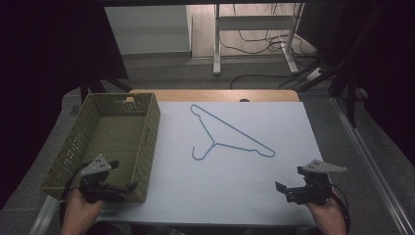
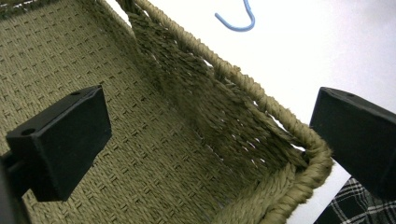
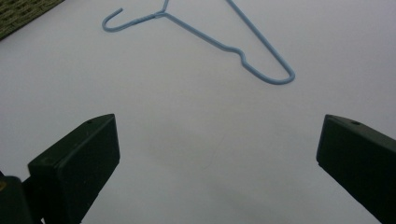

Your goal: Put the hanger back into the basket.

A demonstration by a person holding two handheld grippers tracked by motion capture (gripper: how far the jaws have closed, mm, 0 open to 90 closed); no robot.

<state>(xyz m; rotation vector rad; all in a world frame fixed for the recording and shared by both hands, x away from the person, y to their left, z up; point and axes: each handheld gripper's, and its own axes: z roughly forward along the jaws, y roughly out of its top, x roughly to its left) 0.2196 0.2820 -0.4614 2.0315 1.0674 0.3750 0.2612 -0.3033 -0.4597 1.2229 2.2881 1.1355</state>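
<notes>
Blue wire hanger (image 1: 230, 133) is lying flat mid-bench (image 1: 235, 196), reachable; you are holding both tongs (image 1: 131, 186) (image 1: 279, 187) wide, empty, near the wicker basket (image 1: 147, 142).

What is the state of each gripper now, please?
Left gripper: open, holding nothing, over the basket corner.
Right gripper: open, holding nothing, short of the blue hanger.

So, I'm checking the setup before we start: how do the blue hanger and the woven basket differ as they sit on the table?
The blue wire hanger lies flat near the middle of the white table, a thin open outline; the woven basket stands at the table's left edge, a deep olive box with solid walls. The hanger lies clear of both grippers; the basket has the left gripper above its near corner. Neither is gripped: both grippers, right gripper included, are open.
</notes>
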